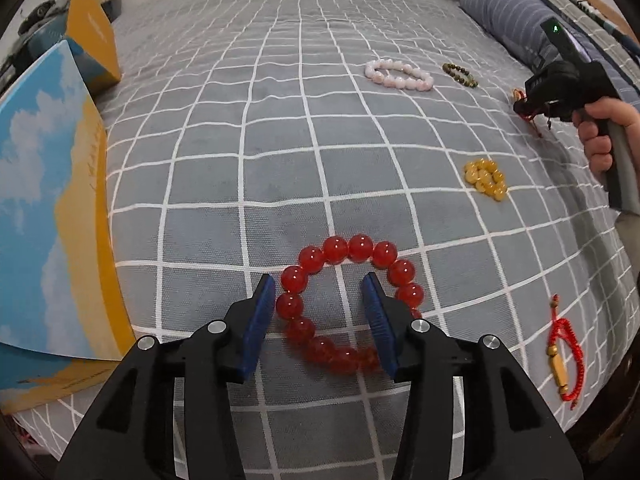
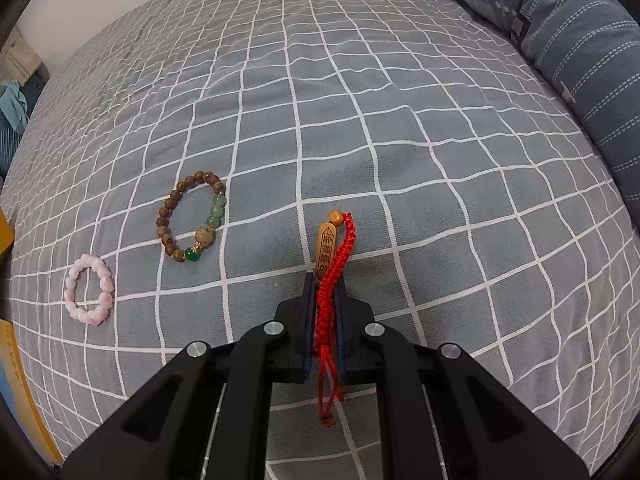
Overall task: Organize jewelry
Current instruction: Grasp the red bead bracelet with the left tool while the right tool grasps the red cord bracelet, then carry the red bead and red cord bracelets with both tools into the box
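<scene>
A red bead bracelet (image 1: 336, 249) lies flat on the grey checked bedsheet (image 1: 280, 140). My left gripper (image 1: 319, 280) stands open just over it. Its left blue pad sits outside the ring and its right pad over the ring's inside, and neither presses the beads. My right gripper (image 2: 325, 280) is shut on a red braided cord bracelet (image 2: 347, 240) with a wooden charm, whose loose ends hang down between the fingers. In the left wrist view that gripper (image 1: 524, 106) hovers at the right, held by a person's hand (image 1: 604, 136).
On the sheet lie a pink bead bracelet (image 1: 400, 75), a brown and green bead bracelet (image 2: 192, 218), a bunched yellow bead bracelet (image 1: 486, 174) and another red cord bracelet (image 1: 566, 354). Sky-printed boxes (image 1: 48, 200) stand at the left. A striped blue bolster (image 2: 580, 60) lines the right.
</scene>
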`<state>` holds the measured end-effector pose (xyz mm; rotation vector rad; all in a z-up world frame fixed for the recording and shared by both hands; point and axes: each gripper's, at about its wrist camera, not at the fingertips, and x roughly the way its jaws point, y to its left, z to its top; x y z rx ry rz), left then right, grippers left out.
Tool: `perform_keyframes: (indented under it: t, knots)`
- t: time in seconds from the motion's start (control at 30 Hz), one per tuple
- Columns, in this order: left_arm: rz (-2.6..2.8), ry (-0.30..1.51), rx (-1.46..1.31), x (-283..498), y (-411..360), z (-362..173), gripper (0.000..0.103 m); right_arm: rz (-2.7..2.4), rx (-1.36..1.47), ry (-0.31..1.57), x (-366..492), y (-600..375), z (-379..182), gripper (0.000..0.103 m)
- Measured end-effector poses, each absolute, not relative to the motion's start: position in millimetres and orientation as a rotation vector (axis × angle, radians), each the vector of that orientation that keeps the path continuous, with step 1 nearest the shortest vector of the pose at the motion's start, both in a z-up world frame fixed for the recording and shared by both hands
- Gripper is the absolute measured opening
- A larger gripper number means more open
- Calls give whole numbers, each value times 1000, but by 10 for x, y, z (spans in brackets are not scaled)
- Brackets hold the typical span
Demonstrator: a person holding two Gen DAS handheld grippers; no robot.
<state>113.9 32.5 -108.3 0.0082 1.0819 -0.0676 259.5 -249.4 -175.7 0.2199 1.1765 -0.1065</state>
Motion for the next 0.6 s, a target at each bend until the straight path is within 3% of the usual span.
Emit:
perform_keyframes:
  t: [0.03, 0.1, 0.13, 0.6]
  knots:
    - [-68, 1082, 10, 1137, 323, -1086, 39, -107, 219, 1177, 2596, -2492, -1759, 8]
    - [-75, 1097, -12, 1155, 347, -1086, 17, -108, 215, 1180, 2597, -2490, -1757, 8]
    - [-76, 1103, -24, 1154, 366, -1082, 13, -108, 215, 1181, 2599, -2491, -1755, 8]
    - [-135, 1052, -50, 1109, 326, -611, 13, -121, 222, 1170, 2506, -2617, -1651, 8]
